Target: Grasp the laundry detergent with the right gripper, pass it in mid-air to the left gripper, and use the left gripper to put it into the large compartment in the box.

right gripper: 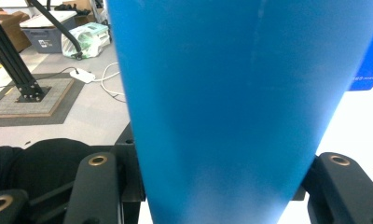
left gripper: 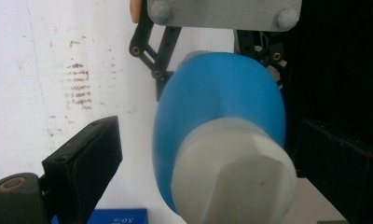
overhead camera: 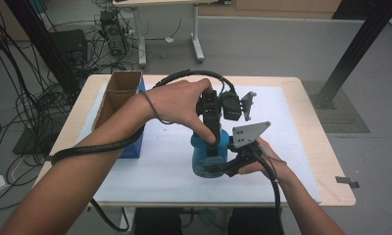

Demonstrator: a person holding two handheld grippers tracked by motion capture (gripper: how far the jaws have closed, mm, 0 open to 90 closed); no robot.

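A: Where is the blue bottle point(overhead camera: 209, 152) sitting right now?

B: It is standing near the middle of the white mat point(overhead camera: 292, 147) that is covering the tabletop point(overhead camera: 326, 161), just in front of the person. In the left gripper view its white cap point(left gripper: 233, 175) is pointing towards the camera, with the blue body swelling out behind it.

A: And which gripper is holding it?

B: The right gripper point(overhead camera: 223, 167) is gripping the bottle low on its body from the person's right side. In the right gripper view the blue wall is filling the space between the two black jaws, which are pressing against it on either side, so they are clamping the bottle.

A: What is the left gripper point(overhead camera: 211, 125) doing?

B: It is coming down over the top of the bottle, with the left hand point(overhead camera: 177, 100) wrapping around it from above. In its own view the jaws are standing wide apart, one on each side of the cap. The left-hand one is clearly apart from the cap; the other is dark, and I cannot tell whether it is touching.

A: Anything else lying nearby?

B: An open cardboard box point(overhead camera: 116, 95) is sitting at the left edge of the mat, well apart from the bottle, with a blue box point(overhead camera: 134, 144) just beside it. A black cable point(overhead camera: 101, 144) is trailing along the left forearm.
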